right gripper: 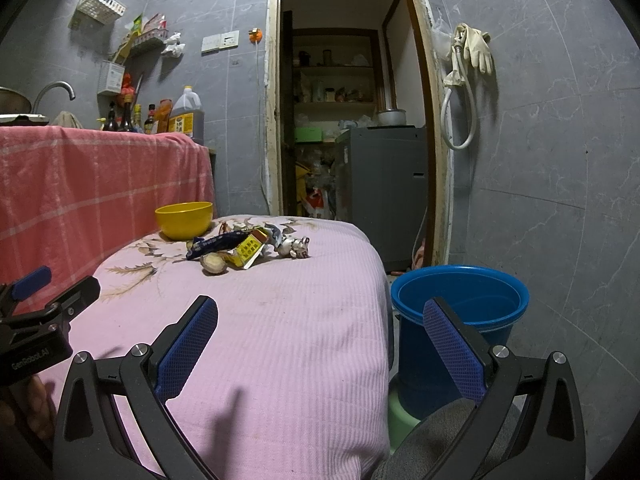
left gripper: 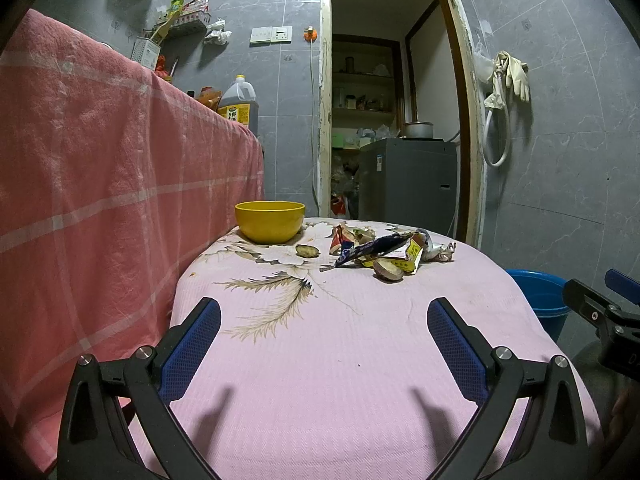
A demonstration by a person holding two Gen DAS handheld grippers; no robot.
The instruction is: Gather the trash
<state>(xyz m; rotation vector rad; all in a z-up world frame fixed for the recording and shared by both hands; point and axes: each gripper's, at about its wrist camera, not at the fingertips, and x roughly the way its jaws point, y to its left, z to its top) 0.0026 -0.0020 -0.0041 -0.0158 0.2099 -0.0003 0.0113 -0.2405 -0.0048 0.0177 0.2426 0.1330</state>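
Observation:
A pile of trash lies at the far side of the pink table: a dark blue wrapper, a yellow carton, crumpled foil and a cut potato piece. Another peel scrap lies near the yellow bowl. A blue bucket stands on the floor right of the table. My left gripper is open and empty over the near table. My right gripper is open and empty at the table's right edge, beside the bucket.
A pink checked cloth covers the counter on the left, with bottles and an oil jug on it. A doorway behind the table leads to a storeroom with a grey appliance. Rubber gloves hang on the right wall.

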